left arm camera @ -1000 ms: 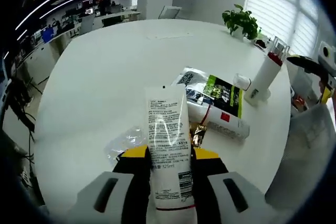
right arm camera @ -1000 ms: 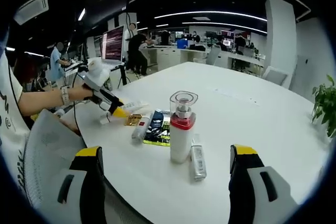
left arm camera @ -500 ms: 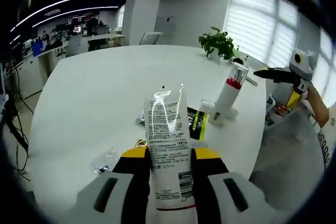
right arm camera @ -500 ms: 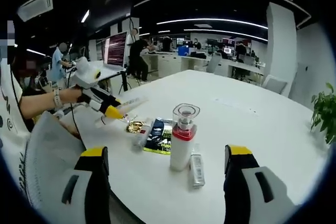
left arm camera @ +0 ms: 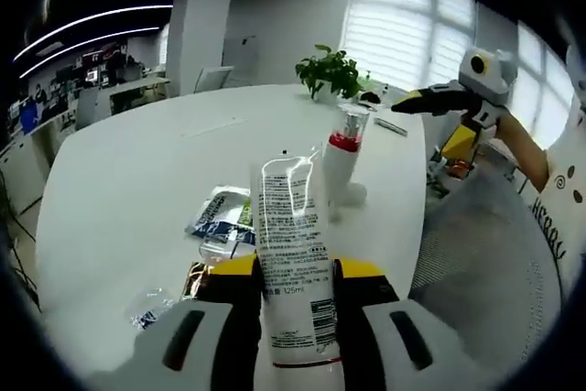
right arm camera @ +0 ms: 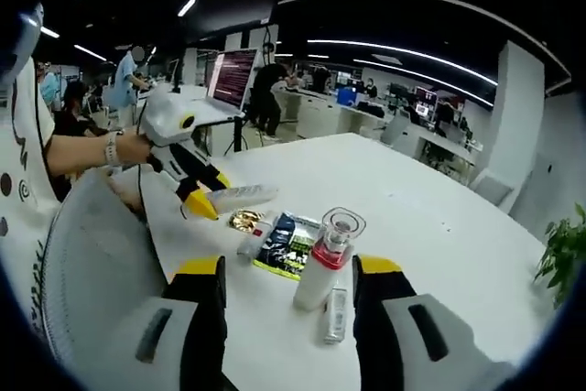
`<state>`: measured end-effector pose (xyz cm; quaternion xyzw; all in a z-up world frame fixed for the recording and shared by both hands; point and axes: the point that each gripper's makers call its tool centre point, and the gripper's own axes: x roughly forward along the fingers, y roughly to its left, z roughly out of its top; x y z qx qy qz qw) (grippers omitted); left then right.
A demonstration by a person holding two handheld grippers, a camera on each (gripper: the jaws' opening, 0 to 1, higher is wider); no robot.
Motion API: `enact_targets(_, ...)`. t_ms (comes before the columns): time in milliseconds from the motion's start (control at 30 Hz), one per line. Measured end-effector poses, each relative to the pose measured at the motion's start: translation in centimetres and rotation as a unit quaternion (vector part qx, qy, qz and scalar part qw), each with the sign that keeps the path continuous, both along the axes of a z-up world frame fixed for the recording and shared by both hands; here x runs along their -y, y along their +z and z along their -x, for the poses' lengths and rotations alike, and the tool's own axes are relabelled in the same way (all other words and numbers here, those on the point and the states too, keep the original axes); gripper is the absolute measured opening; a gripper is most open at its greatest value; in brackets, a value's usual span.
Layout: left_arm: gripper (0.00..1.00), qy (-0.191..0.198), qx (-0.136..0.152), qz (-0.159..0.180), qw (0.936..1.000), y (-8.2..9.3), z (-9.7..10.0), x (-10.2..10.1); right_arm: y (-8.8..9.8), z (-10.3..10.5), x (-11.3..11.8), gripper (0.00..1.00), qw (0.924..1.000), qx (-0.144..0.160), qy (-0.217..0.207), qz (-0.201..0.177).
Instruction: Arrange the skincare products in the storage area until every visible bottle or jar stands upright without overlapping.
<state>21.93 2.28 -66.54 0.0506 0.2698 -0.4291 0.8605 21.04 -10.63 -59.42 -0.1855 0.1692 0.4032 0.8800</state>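
The white tube [left arm camera: 295, 263] sits clamped between my left gripper [left arm camera: 291, 274] jaws, above the table [left arm camera: 137, 180], its lower end cut off by the left gripper view's edge. In the right gripper view, my right gripper [right arm camera: 288, 267] stands released, its jaws framing the upright red-collared bottle [right arm camera: 325, 263]; labels on the flat packets [right arm camera: 286, 244] are illegible.

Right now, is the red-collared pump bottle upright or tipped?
Upright: the pump bottle stands on its base on the white table, clear cap on top.

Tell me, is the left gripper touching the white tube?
Touching. In the left gripper view, the left gripper has its yellow jaws pressed against both sides of the white tube.
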Motion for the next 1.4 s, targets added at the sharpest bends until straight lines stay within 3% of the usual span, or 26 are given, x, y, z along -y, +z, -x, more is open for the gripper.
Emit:
enact_targets(100,0.24,-0.022,0.002,0.008,0.9997,0.2,0.5,0.3,0.1,0.1,-0.4,0.44,0.9999,-0.001,0.017,0.001)
enact_targets(300,0.24,-0.054,0.013,0.015,0.9984,0.5,1.0,1.0,-0.2,0.3,-1.8,0.34,0.9973,0.026,0.066,0.019)
enact_targets(467,0.24,-0.073,0.018,0.033,0.9966,1.1,1.6,2.0,-1.4,0.2,-2.5,0.24,0.9962,0.01,0.079,0.034)
enact_targets(733,0.24,-0.106,0.031,0.039,0.9931,1.5,1.6,3.2,-2.0,-0.5,-3.8,0.11,0.9964,0.004,0.084,0.01)
enact_targets(933,0.25,-0.121,0.04,0.028,0.9915,1.5,1.2,3.4,-2.4,-0.6,-4.8,0.08,0.9963,0.0,0.086,0.008)
enact_targets(1033,0.25,-0.125,0.037,0.047,0.9904,1.8,1.0,3.5,-1.9,-0.6,-5.0,0.05,0.9963,0.006,0.086,0.005)
enact_targets(1167,0.25,-0.126,0.047,0.029,0.9905,1.4,0.6,3.5,-0.9,-0.7,-5.2,0.03,0.9964,0.018,0.082,-0.007)
enact_targets(1400,0.24,-0.136,0.049,0.008,0.9895,0.6,1.2,4.6,-1.0,-0.1,-6.6,0.01,0.9951,0.011,0.096,-0.02)
